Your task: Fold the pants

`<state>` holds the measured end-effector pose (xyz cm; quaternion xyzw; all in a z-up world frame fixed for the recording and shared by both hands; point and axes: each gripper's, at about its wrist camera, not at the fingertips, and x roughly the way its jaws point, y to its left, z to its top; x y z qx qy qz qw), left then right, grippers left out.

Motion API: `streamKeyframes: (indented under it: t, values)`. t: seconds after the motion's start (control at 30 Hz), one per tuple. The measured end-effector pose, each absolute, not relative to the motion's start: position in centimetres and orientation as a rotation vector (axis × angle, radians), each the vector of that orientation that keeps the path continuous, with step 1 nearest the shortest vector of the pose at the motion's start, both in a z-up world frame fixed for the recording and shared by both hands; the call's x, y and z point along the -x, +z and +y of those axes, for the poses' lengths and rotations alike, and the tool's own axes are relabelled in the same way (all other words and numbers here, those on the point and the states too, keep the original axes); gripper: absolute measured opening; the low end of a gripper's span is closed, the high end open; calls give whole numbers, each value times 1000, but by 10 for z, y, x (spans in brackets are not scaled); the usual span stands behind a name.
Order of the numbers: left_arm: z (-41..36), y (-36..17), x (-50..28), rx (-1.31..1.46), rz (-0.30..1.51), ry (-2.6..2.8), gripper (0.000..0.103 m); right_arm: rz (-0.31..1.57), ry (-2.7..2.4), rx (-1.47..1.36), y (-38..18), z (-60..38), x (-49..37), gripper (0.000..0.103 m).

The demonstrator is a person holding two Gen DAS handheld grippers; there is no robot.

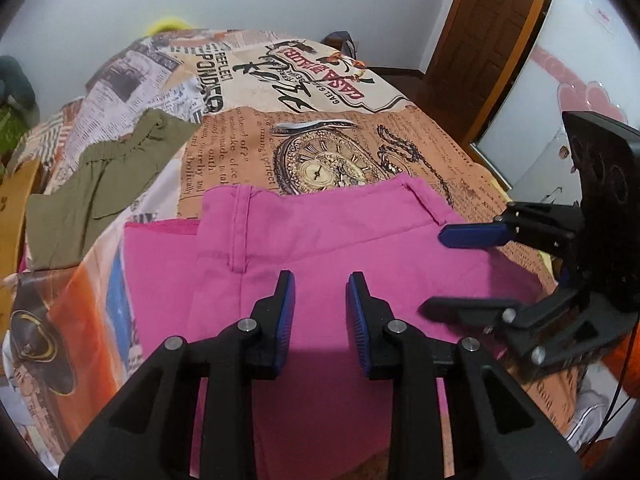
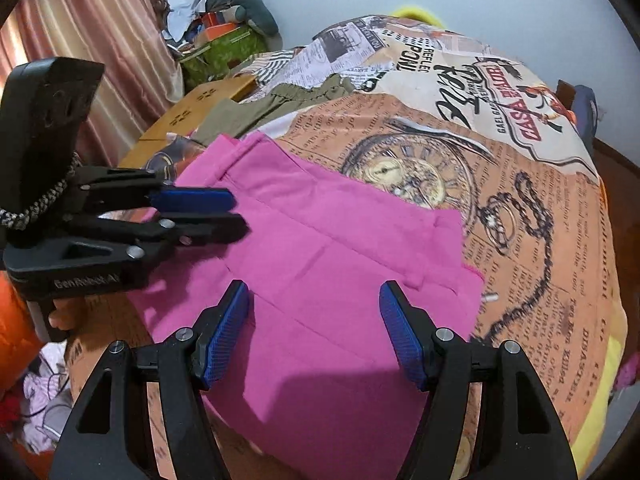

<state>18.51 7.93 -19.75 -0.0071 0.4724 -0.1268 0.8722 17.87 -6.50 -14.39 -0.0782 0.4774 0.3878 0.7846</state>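
Note:
Pink pants (image 1: 320,248) lie flat on the printed bedspread (image 1: 320,136), waistband toward the far side; they also show in the right wrist view (image 2: 328,248). My left gripper (image 1: 320,292) hovers over the pants, jaws open a little and empty; it also shows in the right wrist view (image 2: 236,214). My right gripper (image 2: 314,300) is open wide and empty above the pants; in the left wrist view it shows (image 1: 434,272) at the pants' right edge.
Olive green pants (image 1: 108,176) lie folded at the far left of the bed. A wooden board (image 2: 200,108) sits beside the bed. A wooden door (image 1: 488,40) and a mirrored panel (image 1: 560,92) stand at the right. Clutter (image 2: 224,28) and a curtain (image 2: 88,40) are at the left.

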Motion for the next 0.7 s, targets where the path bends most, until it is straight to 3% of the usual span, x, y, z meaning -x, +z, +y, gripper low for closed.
streamKeyframes:
  t: [0.7]
  values:
    - [144, -208, -100, 15, 1034, -4, 30, 1049, 643, 102, -138, -150, -154, 64]
